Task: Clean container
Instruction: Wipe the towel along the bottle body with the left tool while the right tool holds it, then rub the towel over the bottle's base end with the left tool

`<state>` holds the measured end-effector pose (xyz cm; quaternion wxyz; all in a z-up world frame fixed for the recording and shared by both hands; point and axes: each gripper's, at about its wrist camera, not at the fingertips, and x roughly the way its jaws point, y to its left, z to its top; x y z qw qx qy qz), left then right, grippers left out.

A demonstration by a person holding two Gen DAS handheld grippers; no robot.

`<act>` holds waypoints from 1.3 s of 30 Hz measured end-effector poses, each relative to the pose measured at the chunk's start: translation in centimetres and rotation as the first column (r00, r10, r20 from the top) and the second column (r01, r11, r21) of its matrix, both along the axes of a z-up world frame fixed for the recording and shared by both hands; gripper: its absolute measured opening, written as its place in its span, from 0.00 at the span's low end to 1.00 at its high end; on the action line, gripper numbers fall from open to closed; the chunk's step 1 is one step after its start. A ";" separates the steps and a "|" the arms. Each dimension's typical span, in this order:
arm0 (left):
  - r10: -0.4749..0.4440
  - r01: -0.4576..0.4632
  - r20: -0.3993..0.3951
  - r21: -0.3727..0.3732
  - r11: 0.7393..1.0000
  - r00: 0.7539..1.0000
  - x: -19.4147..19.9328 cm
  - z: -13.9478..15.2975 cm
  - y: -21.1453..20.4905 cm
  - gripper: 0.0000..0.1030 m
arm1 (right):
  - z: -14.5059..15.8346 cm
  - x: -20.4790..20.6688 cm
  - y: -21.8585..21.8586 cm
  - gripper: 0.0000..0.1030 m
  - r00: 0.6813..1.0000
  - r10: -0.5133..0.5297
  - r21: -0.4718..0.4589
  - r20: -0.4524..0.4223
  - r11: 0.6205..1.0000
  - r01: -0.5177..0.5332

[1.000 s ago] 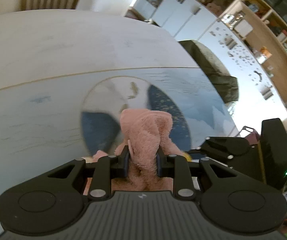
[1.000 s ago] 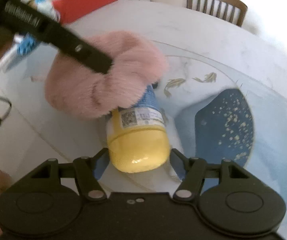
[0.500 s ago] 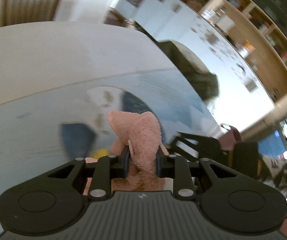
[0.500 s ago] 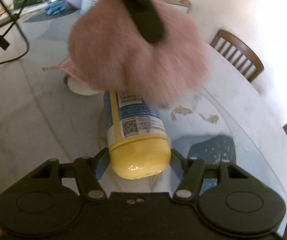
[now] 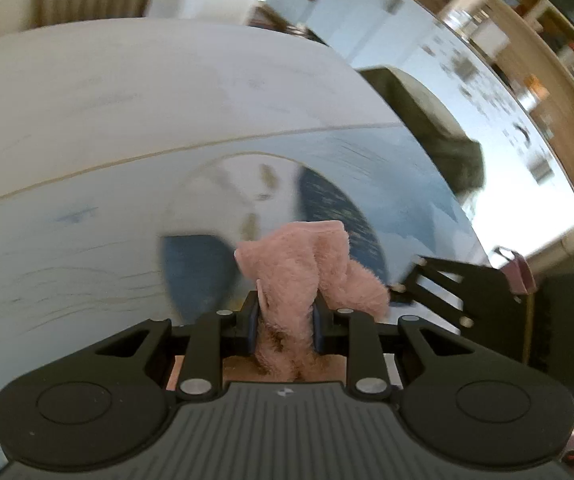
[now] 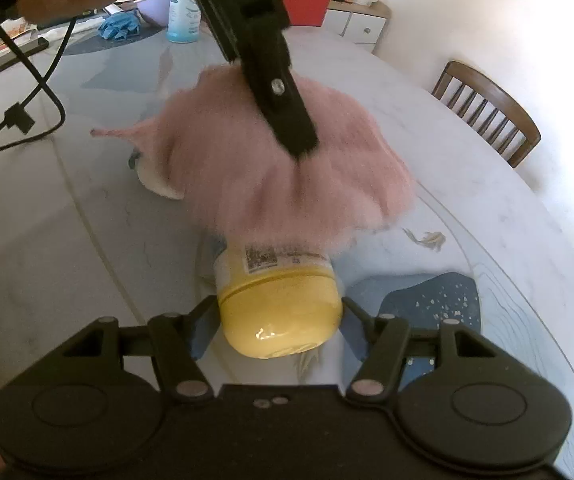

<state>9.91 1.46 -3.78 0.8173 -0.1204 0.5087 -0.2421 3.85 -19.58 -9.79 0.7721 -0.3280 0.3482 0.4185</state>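
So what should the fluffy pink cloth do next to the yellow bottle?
Probably rub the cloth down along the bottle's side. The left gripper has its jaws shut on the cloth, which sits over the bottle's far end, while the right gripper clamps the yellow end. The label and the yellow end still lie bare.

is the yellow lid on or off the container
On. The yellow lid caps the near end of the container, between the right gripper's pads.
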 end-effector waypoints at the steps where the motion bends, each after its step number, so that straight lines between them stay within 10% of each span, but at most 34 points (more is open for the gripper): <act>1: 0.026 -0.026 -0.004 0.001 1.000 1.000 0.0 -0.1 0.8 0.23 | 0.0 0.0 0.0 0.61 1.000 0.004 -0.002 0.001 1.000 -0.004; 4: 0.093 -0.092 -0.011 0.092 0.992 0.996 0.1 -0.7 2.4 0.23 | -0.1 -0.1 0.3 0.61 1.000 0.020 -0.011 0.008 1.000 -0.020; 10: 0.084 -0.084 0.021 0.022 0.996 0.996 -0.2 1.6 3.2 0.23 | -0.7 0.4 0.2 0.61 0.998 0.053 -0.031 0.023 0.998 -0.052; 22: -0.187 0.186 0.031 0.023 0.982 0.982 0.1 1.8 -5.4 0.23 | -0.1 0.1 0.1 0.61 0.997 0.070 -0.039 0.016 0.997 -0.069; 39: 0.072 -0.069 -0.046 0.062 0.996 0.996 0.9 -1.5 1.6 0.23 | -0.3 0.3 0.3 0.61 0.993 0.113 -0.047 0.019 0.993 -0.112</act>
